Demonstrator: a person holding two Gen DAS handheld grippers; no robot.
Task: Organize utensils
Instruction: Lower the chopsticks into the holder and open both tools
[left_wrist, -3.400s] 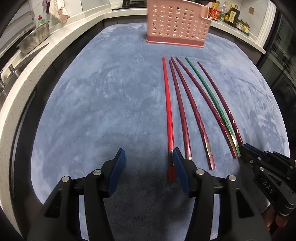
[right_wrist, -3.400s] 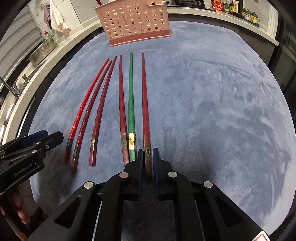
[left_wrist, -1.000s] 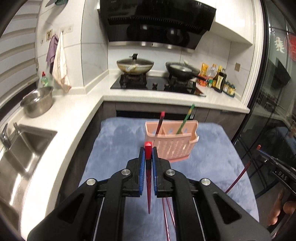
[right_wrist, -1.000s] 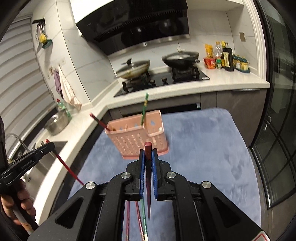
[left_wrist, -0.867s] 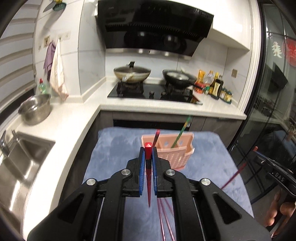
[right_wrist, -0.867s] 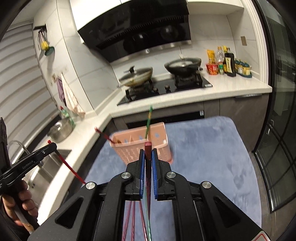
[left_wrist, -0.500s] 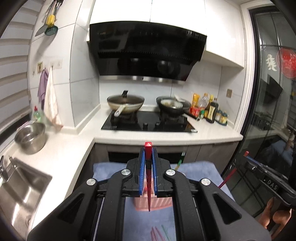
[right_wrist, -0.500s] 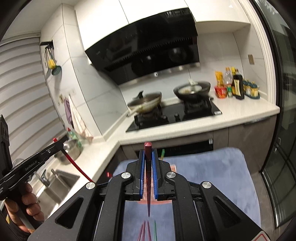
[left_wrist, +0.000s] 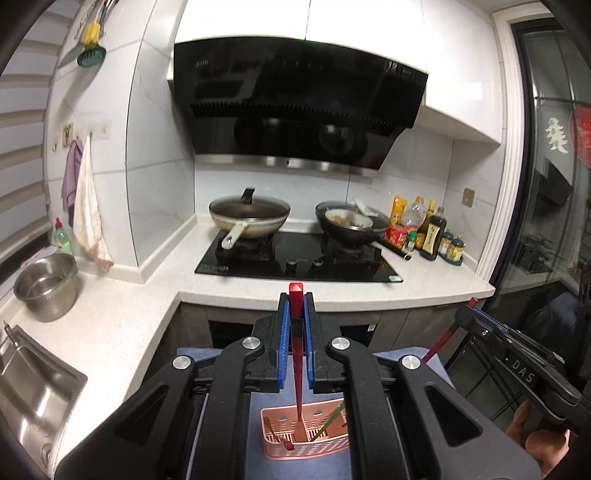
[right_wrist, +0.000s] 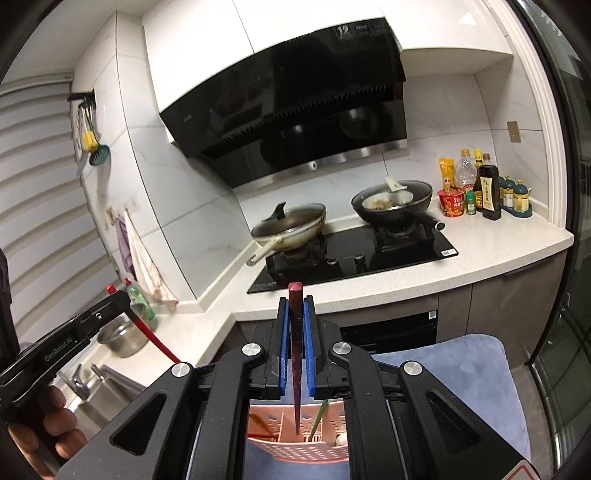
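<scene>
My left gripper (left_wrist: 296, 306) is shut on a bright red chopstick (left_wrist: 298, 376) that hangs tip down over the pink perforated basket (left_wrist: 306, 448). A green chopstick (left_wrist: 332, 421) and a red one (left_wrist: 285, 441) lean inside the basket. In the right wrist view my right gripper (right_wrist: 295, 306) is shut on a dark red chopstick (right_wrist: 296, 376), its tip above the same basket (right_wrist: 295, 452). Each view shows the other gripper off to the side, the right gripper (left_wrist: 476, 314) and the left gripper (right_wrist: 118, 299), each held by a hand.
The basket stands on a blue mat (right_wrist: 461, 369) in front of an L-shaped white counter (left_wrist: 122, 325). On it are a hob with two pans (left_wrist: 249, 218), a steel bowl (left_wrist: 46, 291), a sink (left_wrist: 29, 391) and bottles (left_wrist: 424, 232). A glass door (left_wrist: 546, 221) is on the right.
Both grippers closed on chopsticks taken from the mat, then rose and tipped up. The basket slid from mid-frame to the bottom of both views, and the hob and hood now fill them.
</scene>
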